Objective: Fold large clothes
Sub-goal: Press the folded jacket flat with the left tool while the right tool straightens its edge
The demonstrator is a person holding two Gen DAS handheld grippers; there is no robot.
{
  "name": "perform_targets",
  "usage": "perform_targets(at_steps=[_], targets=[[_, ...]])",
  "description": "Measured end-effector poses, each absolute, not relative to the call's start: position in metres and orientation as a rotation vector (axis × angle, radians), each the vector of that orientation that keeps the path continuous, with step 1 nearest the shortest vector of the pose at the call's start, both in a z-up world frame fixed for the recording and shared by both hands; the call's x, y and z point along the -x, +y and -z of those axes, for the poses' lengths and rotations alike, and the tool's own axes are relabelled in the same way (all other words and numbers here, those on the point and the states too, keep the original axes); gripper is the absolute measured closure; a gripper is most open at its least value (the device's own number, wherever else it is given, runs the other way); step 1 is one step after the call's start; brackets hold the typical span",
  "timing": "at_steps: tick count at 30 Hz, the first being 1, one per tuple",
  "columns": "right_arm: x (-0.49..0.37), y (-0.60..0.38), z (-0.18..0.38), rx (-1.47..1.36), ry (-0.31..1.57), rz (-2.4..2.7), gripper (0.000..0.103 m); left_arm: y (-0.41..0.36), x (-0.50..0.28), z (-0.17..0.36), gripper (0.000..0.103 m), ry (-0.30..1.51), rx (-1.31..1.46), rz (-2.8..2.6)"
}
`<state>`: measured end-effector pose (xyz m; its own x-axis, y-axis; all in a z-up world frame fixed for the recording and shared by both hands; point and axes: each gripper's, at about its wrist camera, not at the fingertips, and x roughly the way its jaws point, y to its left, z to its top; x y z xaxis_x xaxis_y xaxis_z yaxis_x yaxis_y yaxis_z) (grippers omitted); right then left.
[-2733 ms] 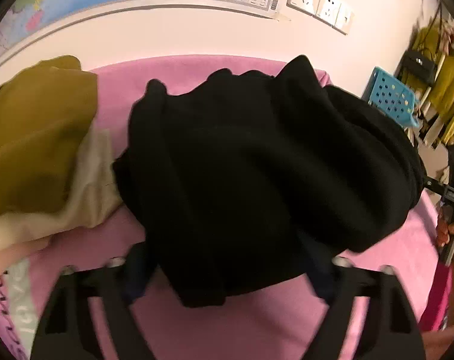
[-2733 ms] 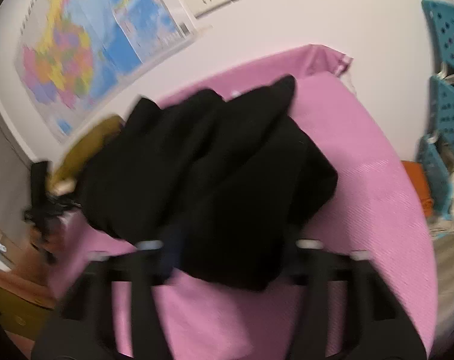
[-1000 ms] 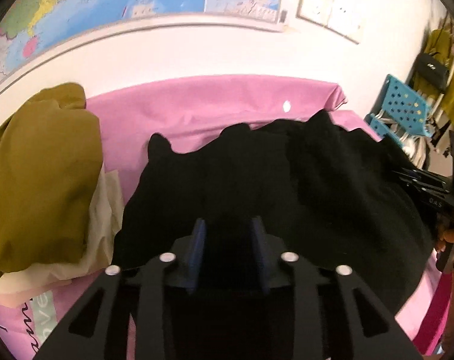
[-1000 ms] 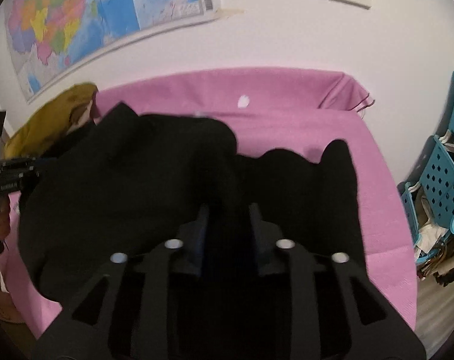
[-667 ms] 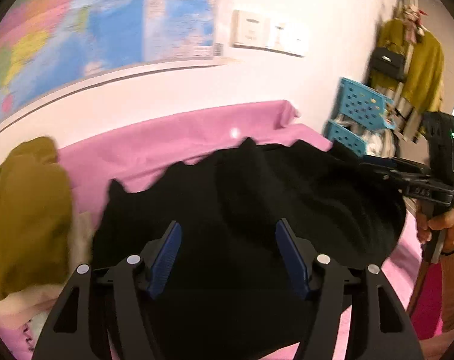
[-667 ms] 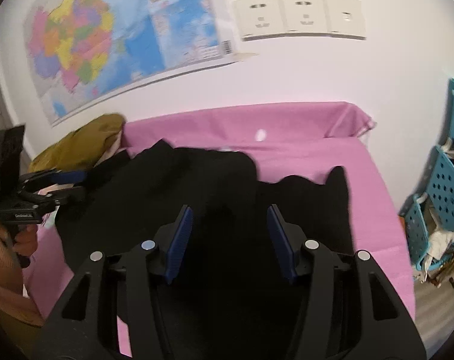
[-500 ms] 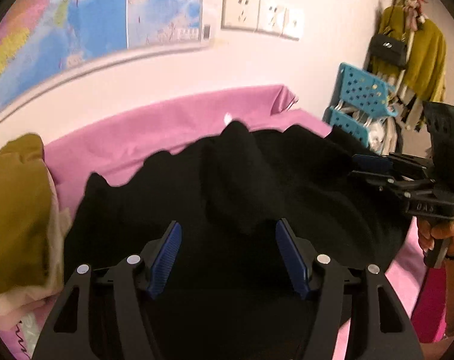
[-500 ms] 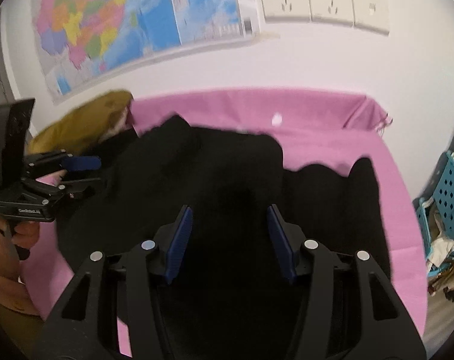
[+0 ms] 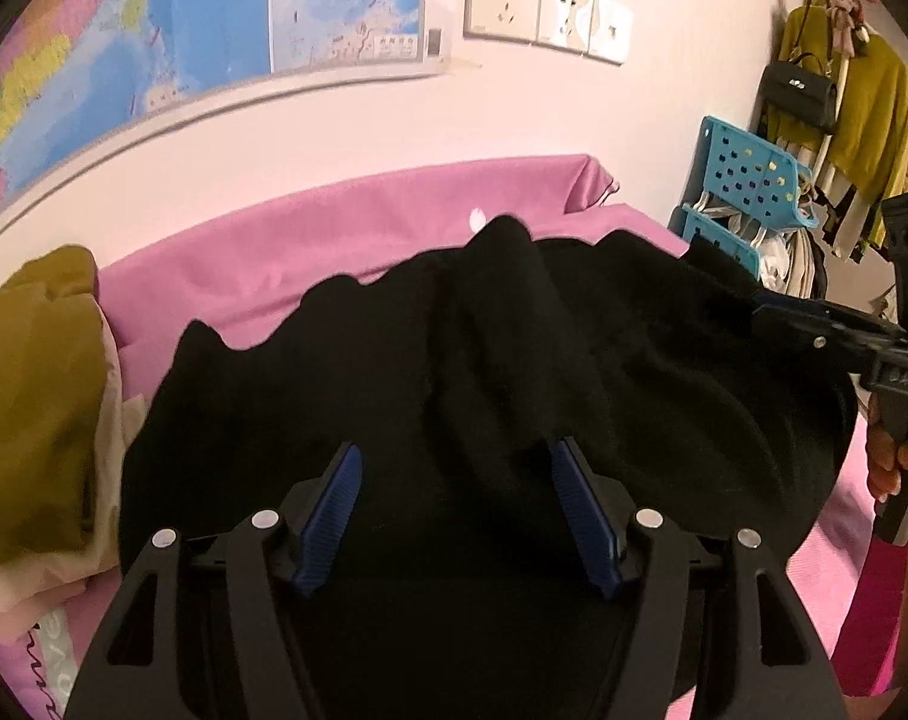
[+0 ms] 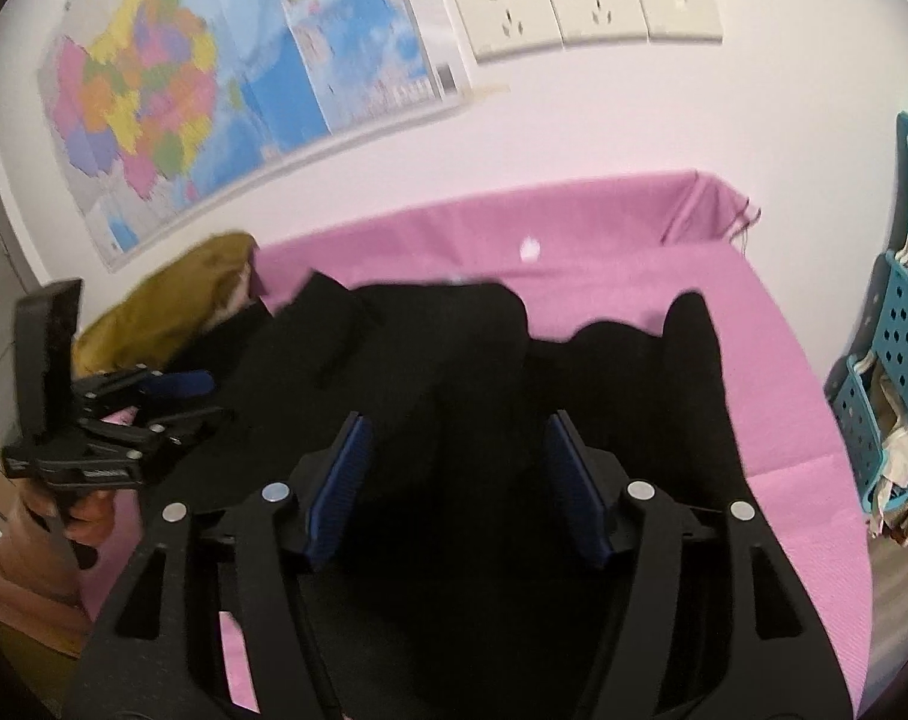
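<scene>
Black garment (image 9: 454, 360) lies under both spread, empty grippers' fingers (image 9: 328, 510), just opened; only left view shows hanging clothes (image 9: 862, 114).

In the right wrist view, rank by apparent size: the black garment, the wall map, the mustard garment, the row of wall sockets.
1. black garment
2. wall map
3. and 4. mustard garment and row of wall sockets: these look alike, and the mustard one is partly hidden.
</scene>
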<state>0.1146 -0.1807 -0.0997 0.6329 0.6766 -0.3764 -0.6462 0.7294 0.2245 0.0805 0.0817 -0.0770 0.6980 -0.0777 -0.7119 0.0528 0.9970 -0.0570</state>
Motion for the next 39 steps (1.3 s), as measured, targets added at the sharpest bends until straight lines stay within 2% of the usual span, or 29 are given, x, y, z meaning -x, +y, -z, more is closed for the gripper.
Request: perform_targets(at_steps=[6, 11, 13, 17, 18, 20, 21, 25, 26, 28, 30, 31, 35, 39], targets=[[-0.11, -0.19, 0.094, -0.063, 0.442, -0.737, 0.038, 0.075, -0.073, 0.064, 0.034, 0.743, 0.018, 0.113], [-0.141, -0.215, 0.106, -0.135, 0.507, -0.621, 0.038, 0.078, -0.09, 0.084, 0.034, 0.819, 0.05, 0.106], [-0.156, -0.216, 0.118, -0.129, 0.563, -0.592, 0.041, 0.083, -0.098, 0.094, 0.033, 0.853, 0.074, 0.101], [-0.17, -0.214, 0.133, -0.081, 0.594, -0.551, 0.066, 0.086, -0.104, 0.099, 0.033, 0.861, 0.089, 0.093], [-0.169, -0.214, 0.132, -0.06, 0.587, -0.529, 0.082, 0.085, -0.104, 0.099, 0.033, 0.863, 0.086, 0.09], [-0.168, -0.218, 0.131, -0.05, 0.577, -0.512, 0.099, 0.085, -0.104, 0.099, 0.033, 0.868, 0.09, 0.086], [-0.168, -0.225, 0.13, -0.082, 0.565, -0.514, 0.1, 0.085, -0.104, 0.098, 0.033, 0.868, 0.092, 0.085], [-0.167, -0.243, 0.12, -0.162, 0.524, -0.489, 0.1, 0.084, -0.102, 0.095, 0.033, 0.857, 0.072, 0.064], [-0.169, -0.245, 0.119, -0.19, 0.532, -0.493, 0.097, 0.084, -0.102, 0.094, 0.033, 0.857, 0.07, 0.06], [-0.167, -0.244, 0.116, -0.214, 0.533, -0.512, 0.088, 0.082, -0.102, 0.093, 0.033, 0.856, 0.066, 0.05], [-0.152, -0.235, 0.106, -0.181, 0.482, -0.556, 0.07, 0.081, -0.101, 0.091, 0.033, 0.85, 0.06, 0.044], [-0.145, -0.232, 0.102, -0.16, 0.459, -0.563, 0.066, 0.08, -0.099, 0.09, 0.033, 0.845, 0.051, 0.035], [-0.124, -0.207, 0.092, -0.096, 0.42, -0.668, 0.063, 0.081, -0.095, 0.085, 0.03, 0.822, 0.05, 0.03], [-0.139, -0.174, 0.111, -0.004, 0.518, -0.712, 0.064, 0.083, -0.1, 0.093, 0.029, 0.842, 0.046, 0.02]])
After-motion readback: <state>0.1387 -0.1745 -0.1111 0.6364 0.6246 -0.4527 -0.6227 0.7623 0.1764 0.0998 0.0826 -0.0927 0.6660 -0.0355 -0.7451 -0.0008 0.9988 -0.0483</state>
